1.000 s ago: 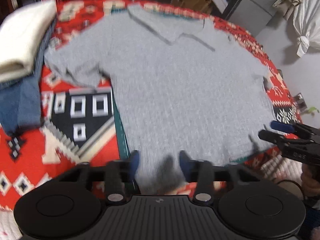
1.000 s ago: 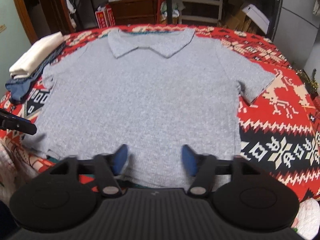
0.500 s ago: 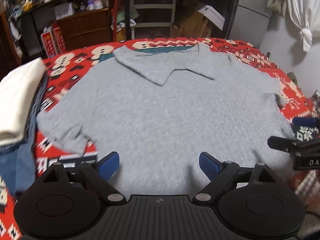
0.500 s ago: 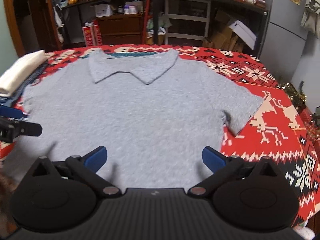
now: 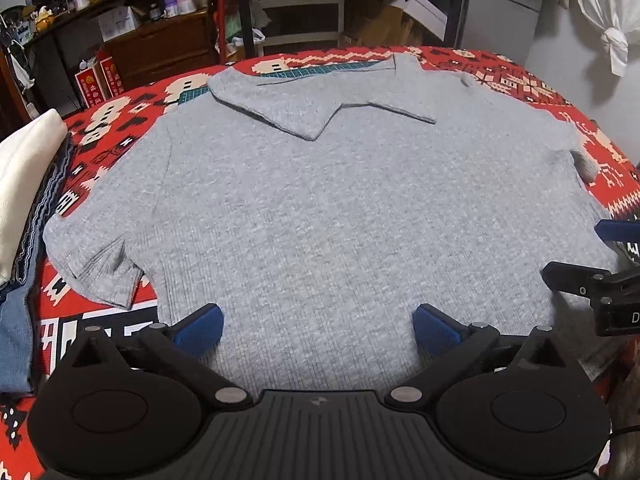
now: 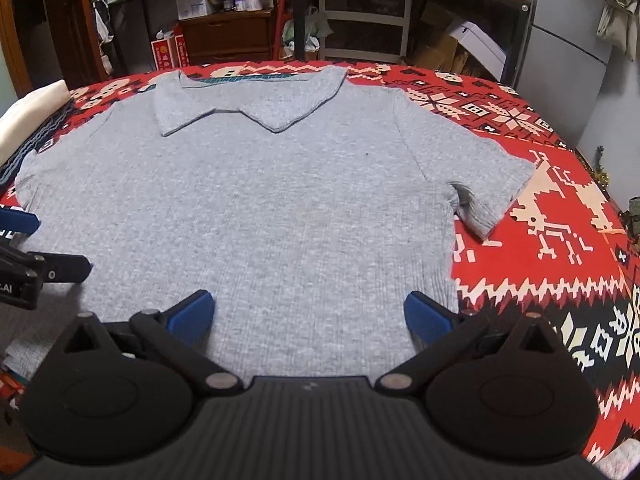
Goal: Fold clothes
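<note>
A grey knitted polo shirt lies flat and spread out on the red patterned cloth, collar at the far side, both short sleeves out to the sides. My left gripper hovers open over the hem's left half, blue pads wide apart, nothing between them. My right gripper is open too, over the hem's right half. Each gripper shows at the edge of the other's view: the right gripper and the left gripper.
A stack of folded clothes, cream on top of blue, sits at the table's left edge. The red patterned tablecloth is bare to the right of the shirt. Shelves, drawers and boxes stand behind the table.
Both grippers went from nearly shut at the hem to wide open, letting go of the shirt, and pulled up and back. The shirt now lies flat.
</note>
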A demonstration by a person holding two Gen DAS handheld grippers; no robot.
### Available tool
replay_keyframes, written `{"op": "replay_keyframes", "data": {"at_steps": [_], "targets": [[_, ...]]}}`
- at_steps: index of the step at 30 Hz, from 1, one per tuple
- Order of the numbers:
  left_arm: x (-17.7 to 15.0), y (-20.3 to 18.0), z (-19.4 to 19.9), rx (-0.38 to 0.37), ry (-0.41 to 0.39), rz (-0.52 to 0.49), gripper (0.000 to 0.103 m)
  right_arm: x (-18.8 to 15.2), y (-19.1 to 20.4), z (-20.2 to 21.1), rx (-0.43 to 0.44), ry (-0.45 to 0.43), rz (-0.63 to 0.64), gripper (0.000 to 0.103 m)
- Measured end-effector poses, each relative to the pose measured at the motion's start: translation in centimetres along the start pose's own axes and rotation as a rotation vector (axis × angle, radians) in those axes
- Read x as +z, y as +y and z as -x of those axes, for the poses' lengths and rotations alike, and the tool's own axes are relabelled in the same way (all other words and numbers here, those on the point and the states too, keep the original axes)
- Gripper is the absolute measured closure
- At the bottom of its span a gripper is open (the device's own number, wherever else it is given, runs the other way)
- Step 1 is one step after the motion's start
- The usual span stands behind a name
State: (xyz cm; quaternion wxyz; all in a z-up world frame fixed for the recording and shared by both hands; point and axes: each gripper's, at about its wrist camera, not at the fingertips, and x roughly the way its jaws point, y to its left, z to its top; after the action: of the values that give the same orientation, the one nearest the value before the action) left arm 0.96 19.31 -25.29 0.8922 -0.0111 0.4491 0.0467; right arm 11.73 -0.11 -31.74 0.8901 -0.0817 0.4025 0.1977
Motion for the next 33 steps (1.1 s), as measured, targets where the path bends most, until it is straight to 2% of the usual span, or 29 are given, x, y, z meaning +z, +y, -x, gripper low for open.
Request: {"op": "replay_keyframes", "data": {"at_steps": [17, 24, 26, 28, 30, 33], "targets": [[-1.3, 0.2, 0.3, -0.031, -0.1, -0.039, 0.0, -0.8, 0.0, 0.5, -0.001, -0.039, -0.002, 0.0], [-0.6, 0.2, 0.2, -0.031, -0.062, -0.034, 0.0, -0.7, 0.0, 0.5, -0.004, -0.031, -0.004, 0.0], [-0.4, 0.3, 0.2, -0.03, -0.053, -0.028, 0.004, -0.3, -0.3, 0.7, 0.013, -0.021, -0.003, 0.001], [-0.2, 0.4, 0.4, -0.022, -0.057, -0.011, 0.009, 0.1, -1.0, 1.7, 0.017, -0.061, -0.018, 0.002], [0.2, 0.7, 0.9, -0.02, -0.078, 0.012, 0.01, 0.8, -2.2, 2.8, 0.013, -0.108, -0.048, 0.003], [1.2, 0.9, 1.4, -0.034, -0.105, 0.049, 0.01, 2.1, -5.2, 4.1, -0.009, -0.157, -0.118, 0.014]]}}
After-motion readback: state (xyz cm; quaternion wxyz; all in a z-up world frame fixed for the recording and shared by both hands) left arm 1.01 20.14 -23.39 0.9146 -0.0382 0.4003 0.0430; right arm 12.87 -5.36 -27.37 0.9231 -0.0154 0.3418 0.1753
